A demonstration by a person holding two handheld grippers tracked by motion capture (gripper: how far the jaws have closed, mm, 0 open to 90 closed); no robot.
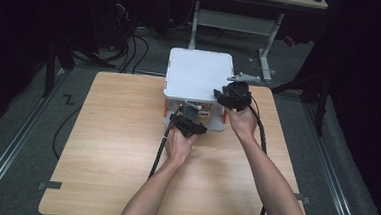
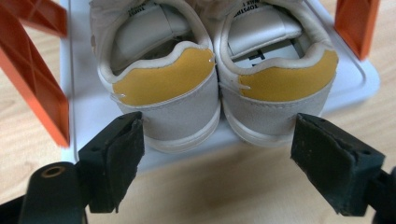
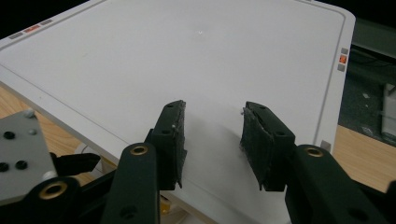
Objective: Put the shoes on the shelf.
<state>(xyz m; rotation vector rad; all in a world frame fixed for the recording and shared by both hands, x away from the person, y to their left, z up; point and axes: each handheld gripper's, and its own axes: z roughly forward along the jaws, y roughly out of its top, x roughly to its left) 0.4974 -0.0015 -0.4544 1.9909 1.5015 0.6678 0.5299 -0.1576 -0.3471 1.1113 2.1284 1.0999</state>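
Nearest you, your left gripper [image 2: 219, 161] hangs low over the table [image 1: 116, 148], jaws spread wide w/ nothing between them. Straight ahead of it sits the pair of shoes [image 2: 215, 79], heels toward you, yellow heel tabs facing the jaws, long axis running directly away from the gripper. The 2 shoes stand side by side, touching, on the bottom tray [image 2: 86, 112] of the box. As the jaws stand, the gap spans roughly both heels together, so I'd judge this the hand for the grab: it's lined up and much the nearer one.

Either side of the shoes, orange struts [image 2: 32, 79] rise at the tray corners; the L one is close beside the L jaw and could snag if you drift sideways.

Above, the white lid [image 1: 198, 74] is tilted up over the shoes. Your right gripper [image 3: 212, 140] is at its near right edge, jaws narrowed but apart. In the right gripper view the lid's top shows between them; can't tell if the pads actually pinch the edge or just prop it.

Beyond the table: floor cables, a desk frame [image 1: 270, 47].
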